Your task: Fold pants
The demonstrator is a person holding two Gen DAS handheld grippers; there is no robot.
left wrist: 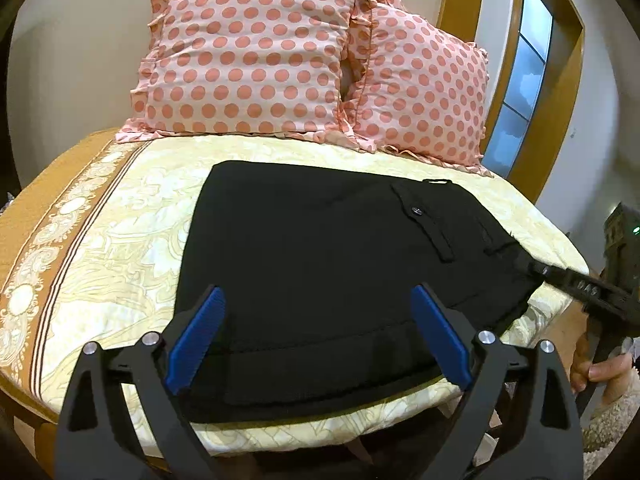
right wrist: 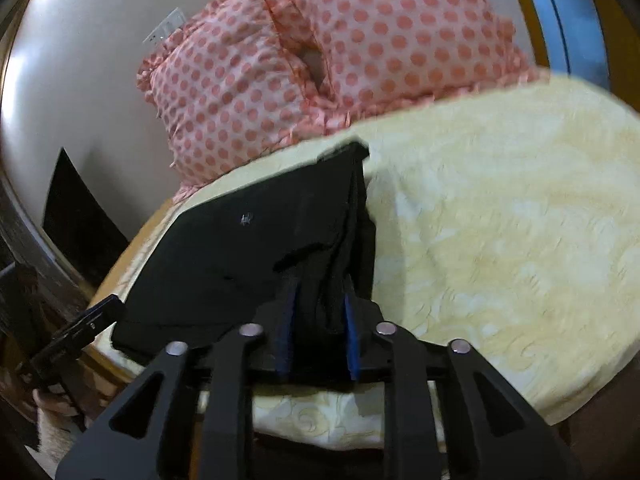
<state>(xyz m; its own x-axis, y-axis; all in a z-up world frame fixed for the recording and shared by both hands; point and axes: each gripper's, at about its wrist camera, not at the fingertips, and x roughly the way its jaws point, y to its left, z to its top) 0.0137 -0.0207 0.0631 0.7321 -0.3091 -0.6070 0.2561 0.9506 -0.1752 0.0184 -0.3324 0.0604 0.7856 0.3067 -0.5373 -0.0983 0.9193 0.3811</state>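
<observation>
Black pants (left wrist: 328,256) lie folded on the yellow bedspread (left wrist: 132,216), with a buttoned back pocket at the right. My left gripper (left wrist: 318,300) is open, its blue pads (left wrist: 200,328) wide apart just above the near hem of the pants, holding nothing. My right gripper (right wrist: 318,300) is shut on a bunched edge of the pants (right wrist: 248,248) at their right side. It also shows in the left wrist view (left wrist: 524,264) at the pants' right edge, held by a hand.
Two pink polka-dot pillows (left wrist: 256,56) lean against the wall at the head of the bed. A wood-framed window (left wrist: 520,80) is at the right. The bed's orange border (left wrist: 36,240) runs down the left. Open bedspread (right wrist: 500,220) lies right of the pants.
</observation>
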